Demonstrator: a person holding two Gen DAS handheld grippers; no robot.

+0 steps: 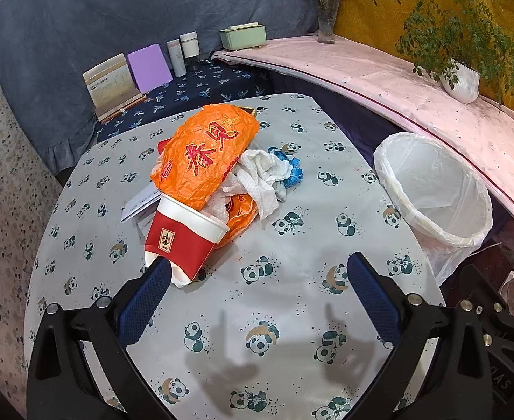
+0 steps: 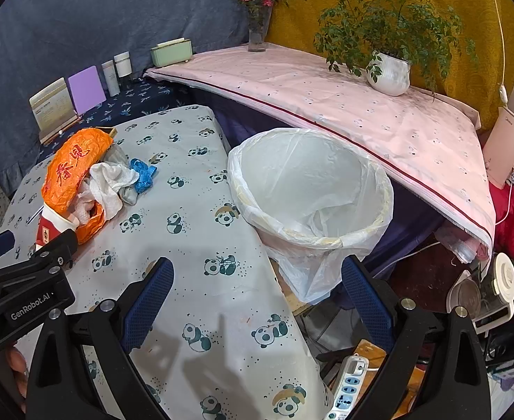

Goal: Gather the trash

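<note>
A trash heap lies on the panda-print table [image 1: 291, 308]: an orange crinkled bag [image 1: 204, 154], white crumpled tissue [image 1: 260, 178], a blue scrap [image 1: 293, 169] and a red-and-white paper cup [image 1: 183, 234] tipped on its side. My left gripper [image 1: 258, 273] is open just in front of the cup, its left finger [image 1: 145, 301] close to the cup's base. In the right wrist view, the right gripper [image 2: 257, 280] is open over the table's right edge, near the white-lined bin [image 2: 312, 189]. The heap [image 2: 82, 182] lies far left there, with the left gripper's body [image 2: 26, 283] in front of it.
The bin [image 1: 435, 189] stands beside the table's right edge. Behind it is a pink-covered shelf [image 1: 396, 80] with a potted plant [image 1: 461, 84] and a flower vase [image 1: 326, 17]. Cards, bottles and a green box [image 1: 244, 36] line the back. A power strip [image 2: 347, 388] lies on the floor.
</note>
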